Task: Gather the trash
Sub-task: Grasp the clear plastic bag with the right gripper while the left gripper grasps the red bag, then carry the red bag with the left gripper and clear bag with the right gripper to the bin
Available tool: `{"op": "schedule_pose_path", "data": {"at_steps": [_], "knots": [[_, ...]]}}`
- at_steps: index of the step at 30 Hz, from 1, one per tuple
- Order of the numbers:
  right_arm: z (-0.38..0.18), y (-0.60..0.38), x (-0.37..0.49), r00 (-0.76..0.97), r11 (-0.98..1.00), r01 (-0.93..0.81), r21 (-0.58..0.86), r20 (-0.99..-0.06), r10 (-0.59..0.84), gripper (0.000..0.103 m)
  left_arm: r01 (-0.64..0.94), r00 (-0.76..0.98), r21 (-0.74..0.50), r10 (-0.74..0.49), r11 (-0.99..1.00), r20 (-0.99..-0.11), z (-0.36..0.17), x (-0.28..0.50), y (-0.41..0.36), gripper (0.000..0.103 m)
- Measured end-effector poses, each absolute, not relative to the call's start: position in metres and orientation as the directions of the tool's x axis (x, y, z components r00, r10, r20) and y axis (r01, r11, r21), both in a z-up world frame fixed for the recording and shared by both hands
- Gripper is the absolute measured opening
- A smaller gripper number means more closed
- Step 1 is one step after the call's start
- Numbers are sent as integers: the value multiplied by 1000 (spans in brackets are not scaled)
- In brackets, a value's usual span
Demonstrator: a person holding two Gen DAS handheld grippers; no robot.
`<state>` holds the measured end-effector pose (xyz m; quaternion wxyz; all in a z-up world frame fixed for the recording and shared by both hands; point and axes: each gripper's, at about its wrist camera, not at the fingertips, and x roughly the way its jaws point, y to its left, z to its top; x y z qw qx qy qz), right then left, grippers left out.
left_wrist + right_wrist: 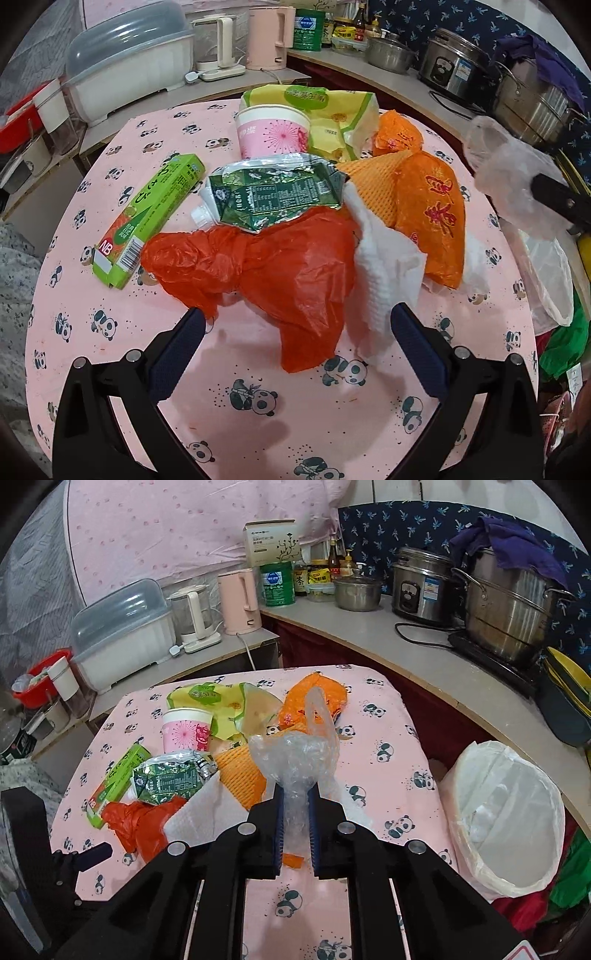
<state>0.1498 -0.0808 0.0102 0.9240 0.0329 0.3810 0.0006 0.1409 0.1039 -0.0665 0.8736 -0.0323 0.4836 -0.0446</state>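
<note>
The right hand-held gripper (295,812) was clenched on a crumpled clear plastic bag (295,760), lifted above the tabletop (388,775) near the lined bin (506,812), presumably for dropping, while the left hand-held gripper (297,332) hovered spread wide over the red plastic bag (280,269) in the remaining trash pile.

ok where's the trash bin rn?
Right wrist view, lower right: the white-lined trash bin stands beside the table, right of the right gripper, which holds a clear plastic bag.
</note>
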Motion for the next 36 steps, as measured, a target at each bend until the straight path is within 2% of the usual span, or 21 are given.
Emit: {"op": "schedule_pose_path", "data": {"at_steps": [5,7,8,9,10,12,13,16,20,25,36], "knots": [[5,-95,146,702,996,62,68,-712,5,10,2,513,-83,-72,997,-855,-81,151,116,94],[2,-97,146,696,995,69,74,-718,6,11,6,505,-102,-91,995,-858,-85,153,117,89],[0,-98,147,694,995,70,74,-720,5,10,14,496,-111,-103,994,-862,-87,155,116,80],[-1,-98,146,693,995,71,72,-721,3,10,28,483,-125,-123,992,-867,-90,156,114,66],[-2,-98,146,691,995,70,72,-723,4,10,39,468,-141,-142,989,-872,-92,157,113,58],[-3,-98,145,688,995,72,71,-726,2,10,54,434,-181,-186,982,-882,-96,158,111,28],[-3,-99,145,687,995,74,72,-727,1,10,51,431,-184,-188,982,-883,-97,158,111,27],[-4,-102,140,687,994,80,73,-726,-2,11,50,450,-181,-184,982,-874,-92,154,112,14],[0,-106,131,694,993,88,76,-720,-7,11,31,480,-170,-163,985,-862,-80,147,115,9],[12,-116,116,718,991,102,83,-696,-15,10,26,535,-160,-149,987,-832,-53,134,118,8],[39,-157,81,769,979,174,107,-636,-67,10,194,610,-188,-268,963,-745,15,110,61,7]]}}
